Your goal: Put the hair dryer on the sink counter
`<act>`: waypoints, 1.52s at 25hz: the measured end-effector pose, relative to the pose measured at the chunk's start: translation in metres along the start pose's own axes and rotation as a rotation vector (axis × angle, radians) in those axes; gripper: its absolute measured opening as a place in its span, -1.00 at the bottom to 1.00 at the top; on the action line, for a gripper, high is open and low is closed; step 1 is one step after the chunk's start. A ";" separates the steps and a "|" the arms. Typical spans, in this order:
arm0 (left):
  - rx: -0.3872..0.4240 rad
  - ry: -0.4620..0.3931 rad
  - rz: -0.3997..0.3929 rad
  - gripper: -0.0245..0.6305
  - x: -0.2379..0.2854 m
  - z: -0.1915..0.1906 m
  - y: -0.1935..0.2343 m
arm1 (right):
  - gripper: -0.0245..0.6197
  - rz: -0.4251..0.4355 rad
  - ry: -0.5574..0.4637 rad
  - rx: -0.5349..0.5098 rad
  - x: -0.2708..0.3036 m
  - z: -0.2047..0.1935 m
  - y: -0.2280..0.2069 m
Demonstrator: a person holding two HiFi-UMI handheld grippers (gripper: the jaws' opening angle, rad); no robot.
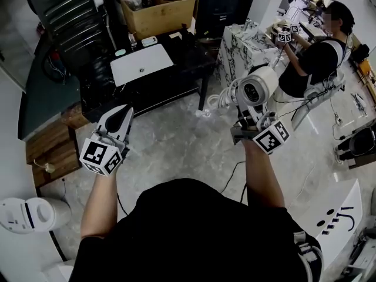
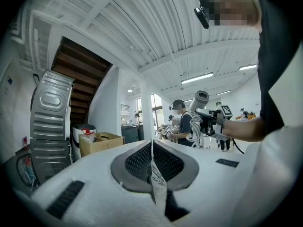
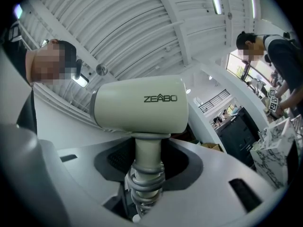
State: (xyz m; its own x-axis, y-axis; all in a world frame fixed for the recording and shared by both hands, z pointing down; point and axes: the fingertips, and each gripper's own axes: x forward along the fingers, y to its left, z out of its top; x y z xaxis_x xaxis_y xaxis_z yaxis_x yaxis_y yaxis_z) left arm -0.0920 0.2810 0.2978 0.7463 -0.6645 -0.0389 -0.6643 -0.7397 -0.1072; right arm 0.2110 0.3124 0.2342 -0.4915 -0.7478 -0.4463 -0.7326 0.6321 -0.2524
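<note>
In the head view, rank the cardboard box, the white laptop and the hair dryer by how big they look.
1. Cardboard box: largest.
2. White laptop and hair dryer: about alike. The dryer, held in the right tool, is nearer the camera, so I won't rank them.

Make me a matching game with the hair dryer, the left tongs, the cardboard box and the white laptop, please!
Things:
1. hair dryer
2. left tongs
3. cardboard box
4. white laptop

States:
A. shut, with nothing between them
B. lying flat on the black table
C. gripped by its handle in the right tongs
D. open on top, with things inside

Right pairs: 1-C, 2-A, 3-D, 4-B.
</note>
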 end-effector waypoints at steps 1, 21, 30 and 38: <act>-0.001 0.004 -0.001 -0.86 0.002 -0.001 0.000 | -0.41 0.002 -0.004 0.006 0.001 0.000 -0.002; -0.042 0.026 -0.046 -0.85 0.051 -0.036 0.089 | -0.41 -0.055 0.004 0.006 0.074 -0.037 -0.047; -0.065 0.023 -0.072 -0.85 0.094 -0.054 0.172 | -0.41 -0.101 0.025 -0.027 0.139 -0.063 -0.082; -0.078 0.040 -0.089 -0.86 0.112 -0.065 0.227 | -0.41 -0.132 0.043 -0.037 0.186 -0.087 -0.098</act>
State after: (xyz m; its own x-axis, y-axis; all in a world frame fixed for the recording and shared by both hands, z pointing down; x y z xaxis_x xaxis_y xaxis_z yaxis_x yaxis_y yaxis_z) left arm -0.1618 0.0318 0.3334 0.8011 -0.5985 0.0066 -0.5981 -0.8008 -0.0308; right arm 0.1502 0.0935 0.2499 -0.4090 -0.8323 -0.3742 -0.8087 0.5206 -0.2740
